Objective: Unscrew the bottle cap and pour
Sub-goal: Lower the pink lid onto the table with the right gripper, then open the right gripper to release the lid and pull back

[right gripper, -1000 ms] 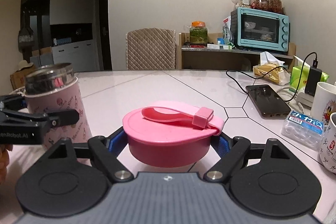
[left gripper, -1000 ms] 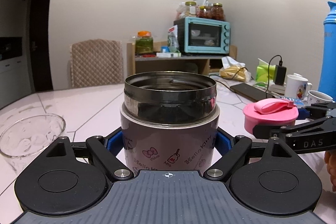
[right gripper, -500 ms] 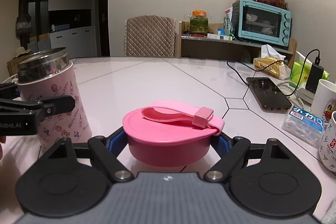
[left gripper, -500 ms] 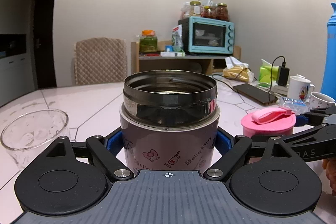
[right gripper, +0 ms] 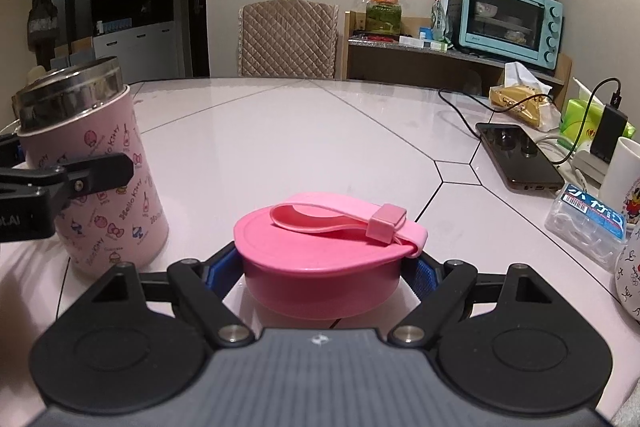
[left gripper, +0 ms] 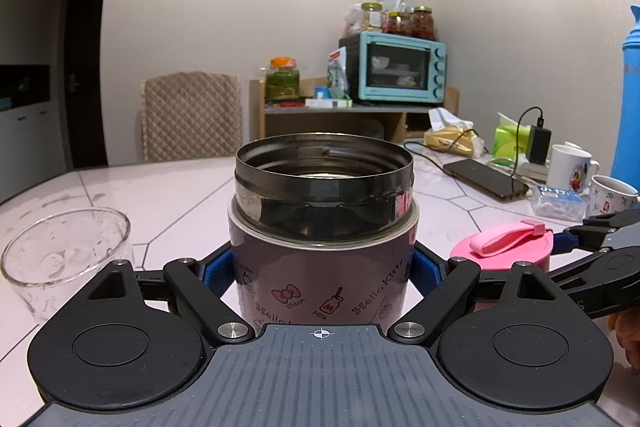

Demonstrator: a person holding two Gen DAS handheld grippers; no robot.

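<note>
Bottle [left gripper: 324, 251] gripped upright in left claw [left gripper: 324, 267]; cap [right gripper: 324, 259] in right claw [right gripper: 326, 271].

Both wrist views low over the table [right gripper: 320, 131], facing the oven shelf [left gripper: 396, 67], sharing tabletop

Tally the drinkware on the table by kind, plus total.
Pink flask, open: 1
Pink cap, off: 1
Clear glass: 1
White mugs: 2
Blue thermos, cut by the frame edge: 1
Total: 6
</note>
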